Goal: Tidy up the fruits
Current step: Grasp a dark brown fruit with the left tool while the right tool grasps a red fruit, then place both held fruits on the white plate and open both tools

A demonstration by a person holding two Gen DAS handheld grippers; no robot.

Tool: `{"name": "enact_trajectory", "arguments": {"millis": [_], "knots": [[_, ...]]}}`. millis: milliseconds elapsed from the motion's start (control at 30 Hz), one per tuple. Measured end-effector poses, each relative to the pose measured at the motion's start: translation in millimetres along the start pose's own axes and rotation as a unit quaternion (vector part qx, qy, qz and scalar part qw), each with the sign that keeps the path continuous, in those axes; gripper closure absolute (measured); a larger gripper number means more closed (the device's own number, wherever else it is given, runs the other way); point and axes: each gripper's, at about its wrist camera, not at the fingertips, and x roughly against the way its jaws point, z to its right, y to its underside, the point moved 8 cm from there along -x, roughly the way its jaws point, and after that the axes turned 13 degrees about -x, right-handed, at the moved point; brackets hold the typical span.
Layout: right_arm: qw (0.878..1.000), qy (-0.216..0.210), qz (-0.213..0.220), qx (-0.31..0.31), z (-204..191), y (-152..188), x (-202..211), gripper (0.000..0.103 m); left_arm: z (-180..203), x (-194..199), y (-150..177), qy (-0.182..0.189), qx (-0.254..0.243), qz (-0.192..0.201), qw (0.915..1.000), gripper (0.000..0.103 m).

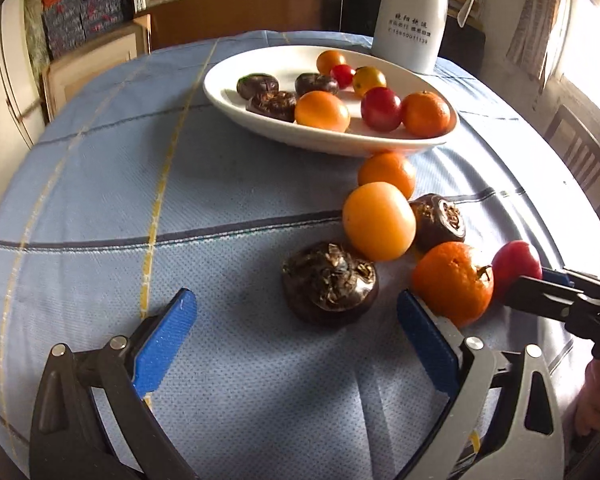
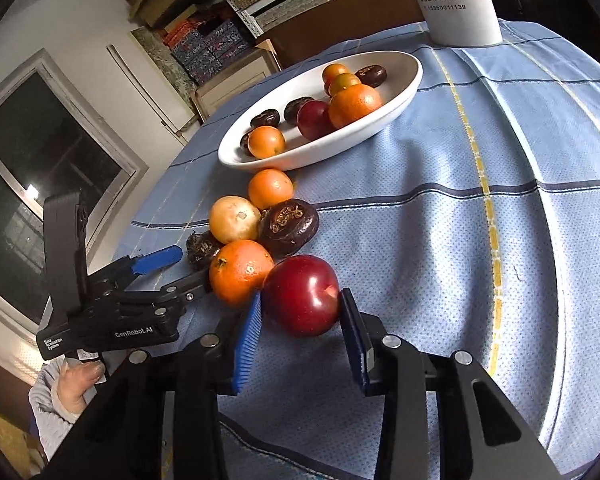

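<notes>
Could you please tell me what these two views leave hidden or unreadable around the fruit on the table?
- Left wrist view: red fruit partly behind the right gripper; contact unclear.
- Right wrist view: dark water chestnut mostly behind the orange.
- Both views: white jug top cut off by the edge.

Black hand-held gripper (image 2: 300,316), blue ribbed pads (image 2: 247,338), silver screws.
</notes>
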Motion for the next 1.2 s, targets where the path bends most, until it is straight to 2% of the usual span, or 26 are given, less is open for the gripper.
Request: {"name": "enact_trajectory", "arguments": {"millis": [67, 133, 200, 233, 467, 667, 867, 1100, 1200], "knots": [[1.0, -0.001, 0.0, 0.0, -0.2, -0.4, 0.3, 0.064, -0.8, 0.9, 0.1, 0.002, 0.004, 0.005, 1.0, 0.01], [1.0, -0.001, 0.0, -0.002, 0.0, -0.8, 0.1, 0.064, -0.8, 5.3, -2.2, 0.005, 0.004, 0.019, 0.9998, 0.044], [1.0, -0.002, -0.001, -0.003, 0.9, -1.7, -0.1, 0.064, -0.4, 6.4, -3.0, 0.01, 0.005, 0.024, 0.9996, 0.054], [1.0, -0.003, 0.0, -0.004, 1.1, -1.8, 0.1, 0.064, -0.2, 6.8, -3.0, 0.013, 0.005, 0.025, 0.9996, 0.056], [1.0, -0.008, 0.001, -0.008, 2.0, -2.6, 1.2, 0.064, -0.9, 10.3, -3.4, 0.02, 0.01, 0.032, 0.9992, 0.057], [1.0, -0.018, 0.015, -0.009, 0.9, -4.8, 6.9, 0.064, -14.2, 27.0, -8.1, 0.007, 0.033, 0.065, 0.9974, 0.057], [0.999, -0.027, 0.037, 0.0, -6.5, -15.0, 17.4, 0.064, -26.0, 38.0, -34.6, -0.007, 0.029, 0.084, 0.996, 0.057], [0.997, -0.027, 0.076, 0.008, -25.2, -82.3, 29.3, 0.064, -45.0, 35.7, -98.9, -0.014, 0.033, 0.106, 0.9937, 0.057], [0.995, -0.001, 0.097, 0.013, -27.3, -116.7, 19.3, 0.064, -48.8, 20.6, -122.5, -0.014, 0.034, 0.105, 0.9938, 0.056]]}}
